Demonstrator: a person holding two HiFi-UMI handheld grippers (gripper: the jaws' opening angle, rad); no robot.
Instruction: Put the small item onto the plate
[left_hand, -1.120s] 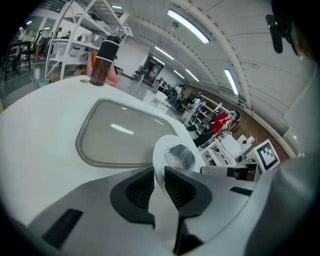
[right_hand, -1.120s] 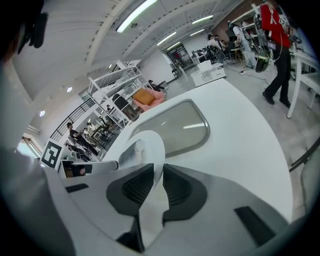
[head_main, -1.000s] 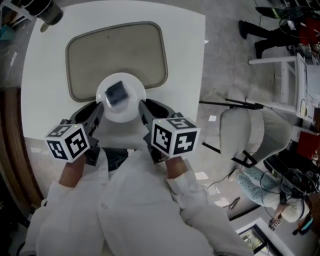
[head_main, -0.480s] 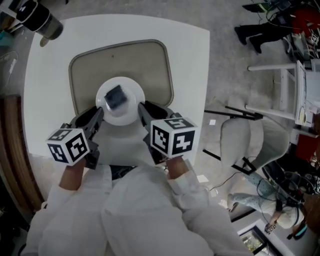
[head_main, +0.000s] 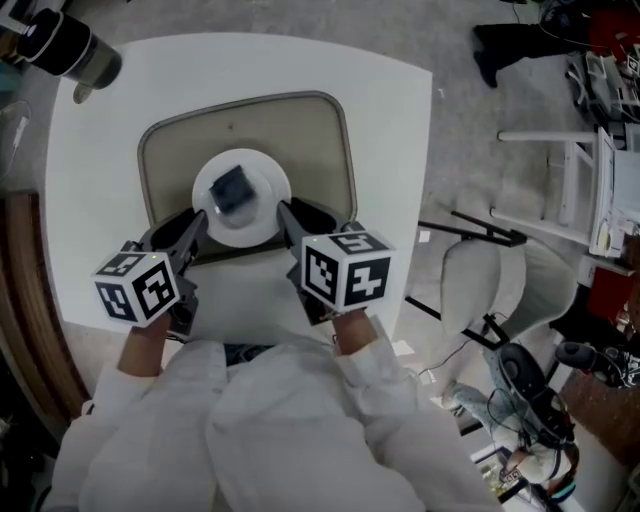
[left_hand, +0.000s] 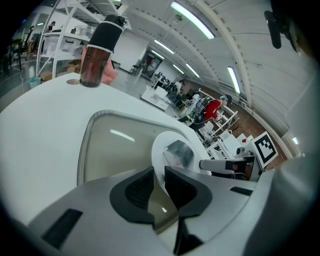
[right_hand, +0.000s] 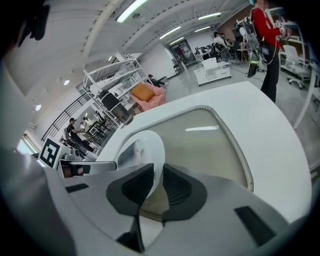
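— Small item (head_main: 233, 188)?
— Lying on the white plate (head_main: 270, 205), right in the middle. Dark, wrapped in something clear.
— And the plate?
— Over the tan tray (head_main: 300, 130) on the white table (head_main: 395, 120). Cannot tell if touching the tray or held just above.
— Left gripper (head_main: 200, 218)?
— Pinching the plate's rim on the left side, rim between both pads.
— Right gripper (head_main: 285, 212)?
— Same on the right side: closed on the rim, pads tight against it.
— Anything else up there?
— A dark cup with a black lid (head_main: 70, 50), standing at the far left corner of the table, well apart from the tray.
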